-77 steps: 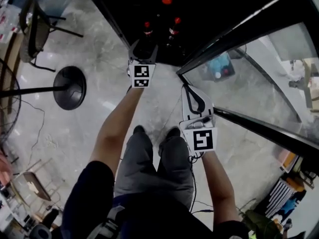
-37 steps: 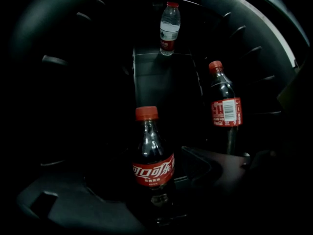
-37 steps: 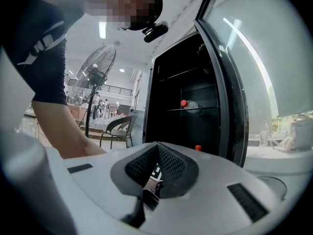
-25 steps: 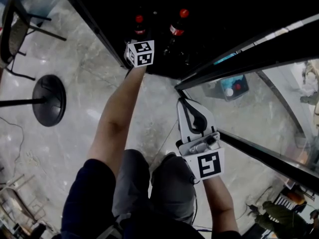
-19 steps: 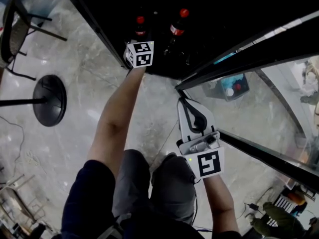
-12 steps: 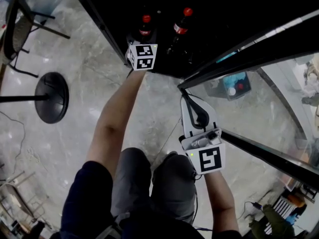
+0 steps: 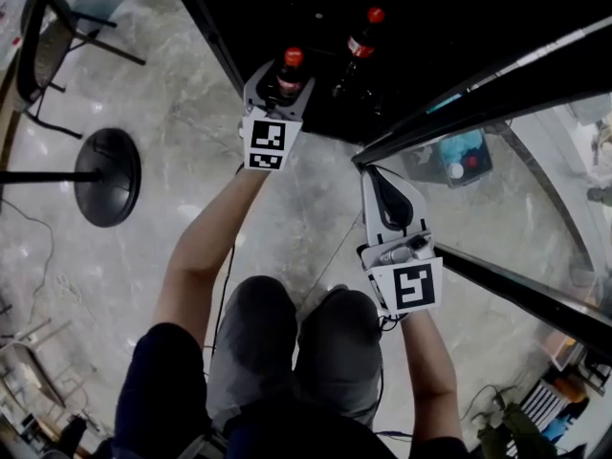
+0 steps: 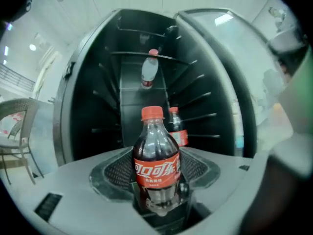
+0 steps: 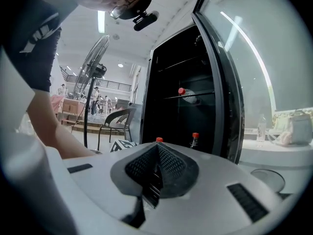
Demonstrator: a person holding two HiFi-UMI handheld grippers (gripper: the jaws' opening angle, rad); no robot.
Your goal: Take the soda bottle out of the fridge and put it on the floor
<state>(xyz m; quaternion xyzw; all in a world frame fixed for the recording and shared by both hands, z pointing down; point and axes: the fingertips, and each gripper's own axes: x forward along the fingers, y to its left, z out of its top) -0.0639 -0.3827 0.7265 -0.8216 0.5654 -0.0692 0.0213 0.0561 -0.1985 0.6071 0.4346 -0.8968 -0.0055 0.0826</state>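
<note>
A dark soda bottle (image 8: pixel 156 163) with a red cap and red label stands upright between the jaws of my left gripper (image 8: pixel 157 199), which is shut on its lower body. In the head view that soda bottle (image 7: pixel 285 73) and left gripper (image 7: pixel 275 89) are at the open fridge's (image 7: pixel 316 8) front edge. A second soda bottle (image 7: pixel 361 32) stands deeper inside the fridge. My right gripper (image 7: pixel 380 191) hangs shut and empty beside the glass door (image 7: pixel 497 199); its closed fingertips (image 9: pixel 155 153) point at the fridge.
A clear bottle with a red cap (image 8: pixel 148 71) lies on an upper fridge shelf. A round black stand base (image 7: pixel 107 175) and a chair (image 7: pixel 53 36) are on the marble floor (image 7: pixel 172 218) to the left. The person's knees (image 7: pixel 296 333) are below the grippers.
My left gripper has pulled back out of the fridge toward me with the soda bottle in it. The right gripper has hardly moved.
</note>
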